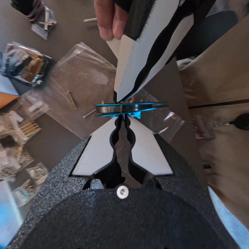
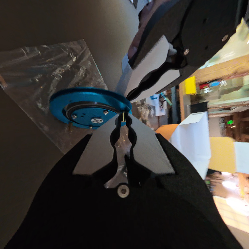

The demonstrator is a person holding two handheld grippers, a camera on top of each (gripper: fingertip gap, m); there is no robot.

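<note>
- Left claw (image 1: 123,118) pinching the rim of a blue disc assembly (image 1: 130,108), fingers nearly pressed together on its lower plate.
- Holding that assembly up off the grey desk (image 1: 67,145), seen edge-on in the left wrist view: two thin blue plates with a dark ring sandwiched between.
- Right claw (image 2: 123,119) closing on a small brass standoff (image 2: 123,117) at the disc's rim, fingers tight around it, the post standing upright between the tips.
- Coming in from above in the left wrist view, right claw tips touching the top plate of the assembly.
- Gripping the right claw's handle, a person's hand (image 1: 110,22), fingers wrapped at the top of the picture.
- Showing the blue face in the right wrist view (image 2: 86,107): screws, a silver hub in the middle, a black ring around the inner plate.
- Lying flat under the assembly, a clear plastic bag (image 1: 80,72), crinkled, out toward the middle of the desk.
- Resting loose on the desk near the bag, a few metal pins (image 1: 72,100).
- Crowding the desk's left edge, packets of small parts (image 1: 25,67), blurred.
</note>
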